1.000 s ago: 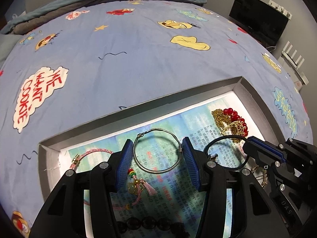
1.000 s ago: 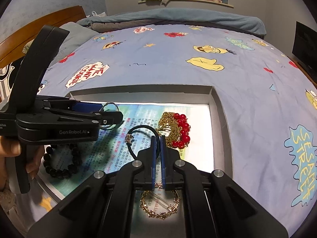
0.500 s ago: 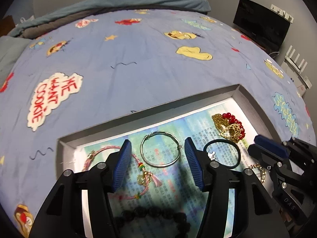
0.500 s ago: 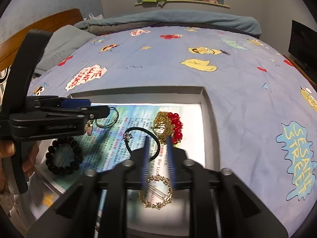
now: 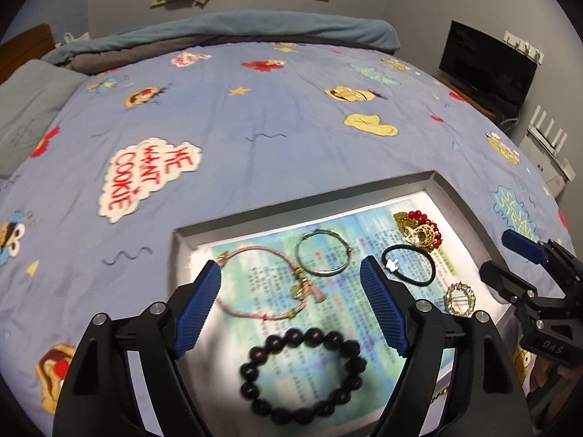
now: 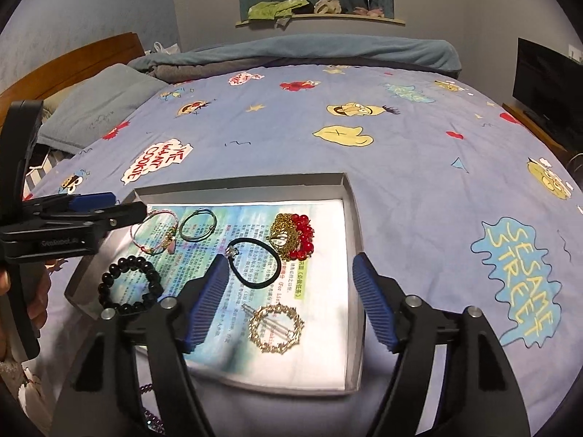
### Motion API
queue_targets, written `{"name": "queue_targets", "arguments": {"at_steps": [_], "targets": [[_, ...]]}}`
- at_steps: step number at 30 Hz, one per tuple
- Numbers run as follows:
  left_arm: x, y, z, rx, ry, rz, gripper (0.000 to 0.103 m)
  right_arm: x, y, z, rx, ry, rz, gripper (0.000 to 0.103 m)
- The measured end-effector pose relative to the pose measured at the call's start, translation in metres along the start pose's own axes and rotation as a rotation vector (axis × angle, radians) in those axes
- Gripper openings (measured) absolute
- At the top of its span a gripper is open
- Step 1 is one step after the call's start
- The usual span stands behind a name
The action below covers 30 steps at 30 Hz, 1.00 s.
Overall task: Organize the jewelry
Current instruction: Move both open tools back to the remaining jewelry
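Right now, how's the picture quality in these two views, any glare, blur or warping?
Left wrist: strong fisheye bend, glare whitening the paper's far edge in the tray, black beads motion-smeared. Right wrist: same fisheye curve, sharper overall, paper washed white at its right edge, soft shadow beside the gold hoop.

Black claws (image 5: 290, 296), ribbed blue pads (image 6: 209, 304)

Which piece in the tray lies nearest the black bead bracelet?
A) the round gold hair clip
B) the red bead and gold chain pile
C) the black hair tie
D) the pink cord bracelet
D: the pink cord bracelet lies just beyond the black bead bracelet at the tray's left end; the others lie further right.
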<state>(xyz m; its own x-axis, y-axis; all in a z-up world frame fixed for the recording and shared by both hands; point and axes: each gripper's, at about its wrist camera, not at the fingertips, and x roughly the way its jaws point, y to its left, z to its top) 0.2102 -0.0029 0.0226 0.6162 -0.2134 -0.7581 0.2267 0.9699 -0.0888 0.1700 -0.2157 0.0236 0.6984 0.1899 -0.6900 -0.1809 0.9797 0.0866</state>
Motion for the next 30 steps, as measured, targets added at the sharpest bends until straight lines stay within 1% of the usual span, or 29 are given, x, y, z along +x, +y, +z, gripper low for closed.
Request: {"name": "queue_targets", "arguments": {"at_steps": [2,4,6,9,15,20,26,30], "targets": [[-0.010,0.003,-0.003,0.000,-0.018,0.015,0.083,-0.005,0.001,-0.001,-0.002,-0.006,0.005,0.077],[-0.019,0.004,-0.005,0.003,-0.036,0.024,0.086,-0.009,0.003,-0.001,-0.006,-0.014,0.011,0.084],[-0.031,0.003,-0.009,0.014,-0.057,0.040,0.092,-0.015,0.005,-0.002,-0.009,-0.024,0.019,0.090],[-0.047,0.000,-0.017,0.034,-0.083,0.051,0.094,-0.022,0.007,-0.004,-0.013,-0.035,0.024,0.094],[-0.075,-0.006,-0.037,0.065,-0.116,0.041,0.094,-0.040,0.003,-0.007,0.011,-0.061,0.024,0.097],[-0.096,-0.006,-0.055,0.073,-0.141,0.017,0.095,-0.058,0.000,-0.016,0.018,-0.079,0.026,0.097],[-0.112,-0.006,-0.080,0.090,-0.137,0.003,0.095,-0.077,0.002,-0.024,-0.008,-0.089,0.035,0.097],[-0.120,-0.005,-0.093,0.079,-0.138,-0.009,0.095,-0.087,0.006,-0.030,-0.032,-0.092,0.039,0.097]]}}
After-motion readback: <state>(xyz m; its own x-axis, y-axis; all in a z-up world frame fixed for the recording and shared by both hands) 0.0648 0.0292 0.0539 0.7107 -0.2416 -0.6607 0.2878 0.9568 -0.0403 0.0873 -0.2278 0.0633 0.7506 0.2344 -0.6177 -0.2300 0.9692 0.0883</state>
